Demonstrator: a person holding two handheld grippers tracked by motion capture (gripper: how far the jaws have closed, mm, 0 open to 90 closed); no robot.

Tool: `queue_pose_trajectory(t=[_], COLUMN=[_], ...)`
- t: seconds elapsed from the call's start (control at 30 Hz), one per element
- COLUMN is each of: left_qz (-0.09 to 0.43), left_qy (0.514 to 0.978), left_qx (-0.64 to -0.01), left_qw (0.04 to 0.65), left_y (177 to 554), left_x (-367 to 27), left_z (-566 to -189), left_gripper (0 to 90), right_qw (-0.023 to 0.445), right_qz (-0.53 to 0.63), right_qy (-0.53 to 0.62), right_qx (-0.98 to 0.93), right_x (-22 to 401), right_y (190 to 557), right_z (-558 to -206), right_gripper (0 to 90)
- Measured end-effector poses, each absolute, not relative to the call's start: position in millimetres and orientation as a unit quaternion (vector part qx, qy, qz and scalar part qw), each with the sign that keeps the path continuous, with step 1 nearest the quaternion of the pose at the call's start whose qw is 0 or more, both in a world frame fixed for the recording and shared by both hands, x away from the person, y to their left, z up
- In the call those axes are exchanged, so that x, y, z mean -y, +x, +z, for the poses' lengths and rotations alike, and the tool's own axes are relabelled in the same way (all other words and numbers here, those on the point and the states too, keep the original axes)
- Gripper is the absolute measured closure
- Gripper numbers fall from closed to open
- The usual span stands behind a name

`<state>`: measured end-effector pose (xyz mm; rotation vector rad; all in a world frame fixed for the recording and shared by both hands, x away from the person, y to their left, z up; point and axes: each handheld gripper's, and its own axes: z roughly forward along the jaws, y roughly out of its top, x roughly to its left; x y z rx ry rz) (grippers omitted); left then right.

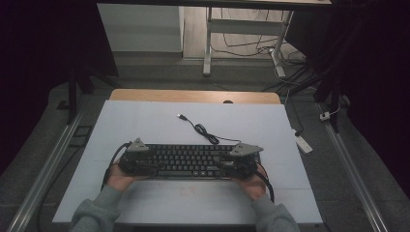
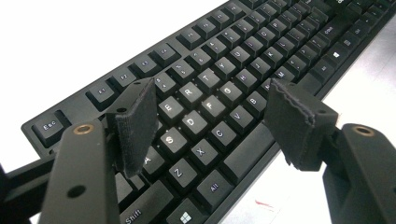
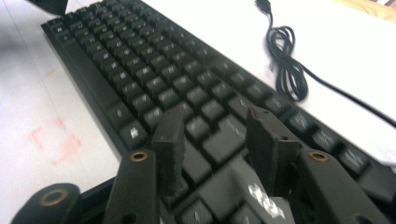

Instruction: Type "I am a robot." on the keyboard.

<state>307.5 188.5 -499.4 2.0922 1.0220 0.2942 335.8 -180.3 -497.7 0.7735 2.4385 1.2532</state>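
On the left of the high view, the person's left hand (image 1: 117, 178) holds the left hand-held gripper (image 1: 137, 163) over the left end of a black keyboard (image 1: 188, 161), which lies flat on the white table (image 1: 145, 125), near the person's edge and about midway across it. In the left gripper view its two padded jaws stand spread wide with nothing between them, hanging just above the letter keys: one pad sits over the keys near the left-hand letters and the other over the row by the space bar, and whether either pad touches a key cannot be told. The keyboard runs away from that camera toward the upper right, its Esc key (image 2: 49, 127) at the near left corner. Further right, the keyboard's black cable (image 1: 203, 130) leaves the back edge, bunches into a small coil on the table behind the keys, and ends in a plug (image 1: 182, 117) lying free on the white surface. At the right end, the right hand (image 1: 251, 184) holds the right hand-held gripper (image 1: 238, 165) over the keys there. In the right gripper view its jaws are parted with no object between them, poised above the larger keys at that end of the keyboard, with the coiled cable beyond them at the upper right. Grey sleeves (image 1: 96, 212) come in from the bottom edge.
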Motion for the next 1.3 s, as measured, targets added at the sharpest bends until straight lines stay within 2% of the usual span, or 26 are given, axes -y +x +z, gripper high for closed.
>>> queue_pose_trajectory(t=[0.37, 0.6, 0.77, 1.07, 1.3], left_qz=[0.120, 0.121, 0.115, 0.110, 0.109], left_qy=[0.819, 0.817, 0.824, 0.839, 0.854], left_qx=[-0.406, -0.403, -0.394, -0.369, -0.353], left_qw=[0.388, 0.395, 0.391, 0.383, 0.366], left_y=[308.4, 309.6, 310.5, 311.6, 313.9], left_x=[-187.9, -182.6, -174.6, -159.0, -144.8], left_z=[-500.4, -501.4, -504.4, -508.3, -512.9], left_gripper=[35.1, 41.2, 52.2, 86.6, 88.8], right_qw=[0.152, 0.152, 0.153, 0.152, 0.153], right_qz=[0.438, 0.437, 0.437, 0.436, 0.431], right_qy=[0.263, 0.263, 0.264, 0.261, 0.261], right_qx=[-0.846, -0.847, -0.846, -0.848, -0.850], right_x=[199.9, 198.8, 199.1, 197.9, 197.8], right_y=[324.3, 325.1, 325.6, 326.0, 326.9], right_z=[-498.8, -499.6, -499.7, -500.9, -501.9], right_gripper=[53.7, 53.7, 53.7, 53.8, 53.8])
